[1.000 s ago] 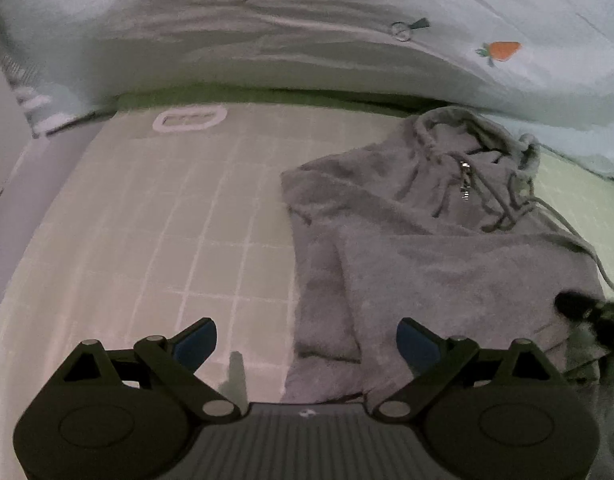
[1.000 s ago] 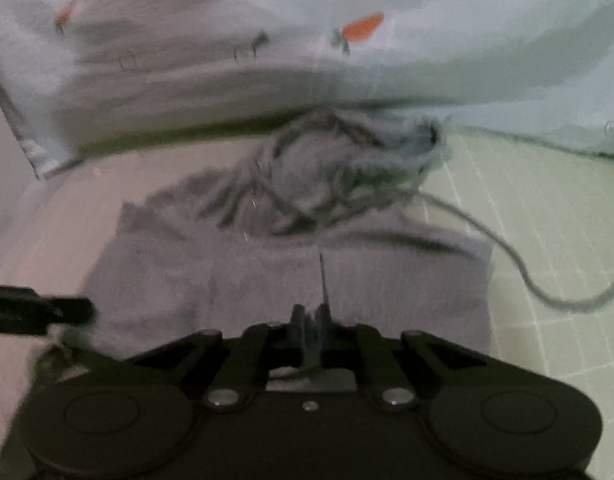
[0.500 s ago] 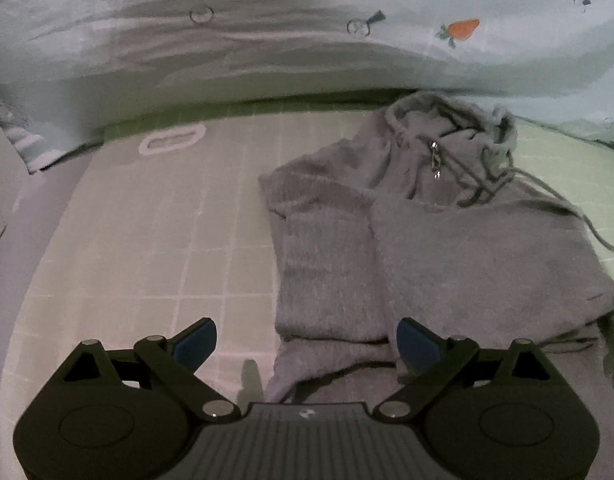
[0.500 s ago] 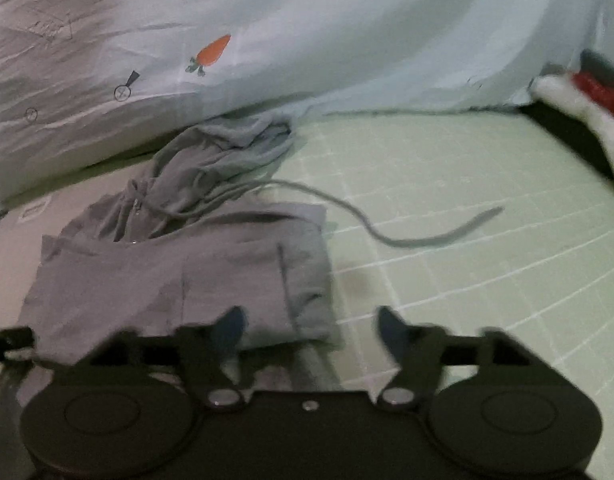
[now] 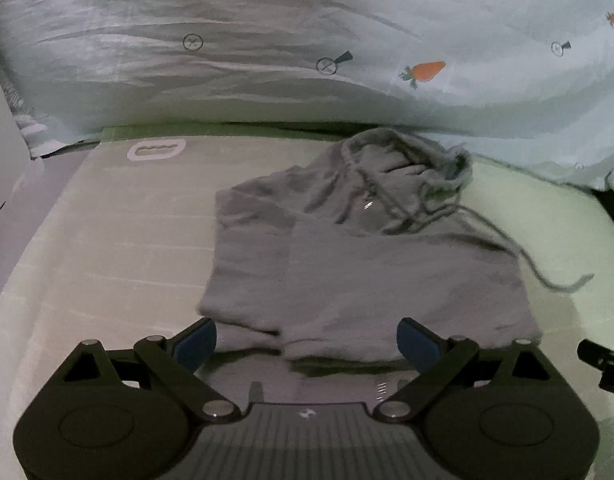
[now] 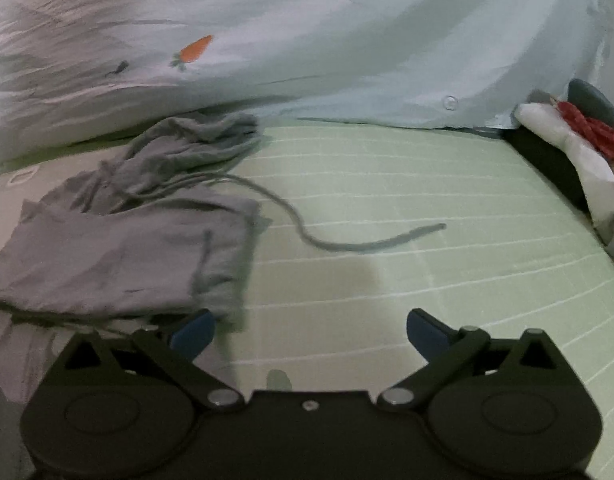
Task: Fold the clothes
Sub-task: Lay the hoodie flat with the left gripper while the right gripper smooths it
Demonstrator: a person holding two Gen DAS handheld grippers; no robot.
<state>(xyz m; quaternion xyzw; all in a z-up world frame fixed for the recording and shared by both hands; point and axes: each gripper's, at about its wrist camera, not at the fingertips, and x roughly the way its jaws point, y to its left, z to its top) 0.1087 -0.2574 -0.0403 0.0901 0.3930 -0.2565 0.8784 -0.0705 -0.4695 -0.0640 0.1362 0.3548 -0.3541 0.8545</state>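
Grey hoodie (image 5: 371, 264) lies folded on the green sheet (image 6: 427, 200) (drawstring trailing right); my right claw (image 6: 311, 330) has just been opening, empty, and my left claw (image 5: 307, 344) gapes near its hem.

Left tool (image 5: 307, 344) gapes wide, empty; right tool (image 6: 310, 332) (just been opening) likewise holds nothing.

Pale blue quilt (image 5: 267, 80) bunching along far side of bed, orange carrot print (image 5: 425, 71) showing on it. Green gridded mat (image 6: 407, 208) lying flat across bed. White oval label (image 5: 157, 150) sitting near mat's far left corner. Red-and-white bundle (image 6: 583, 140) resting at right edge, blurred.
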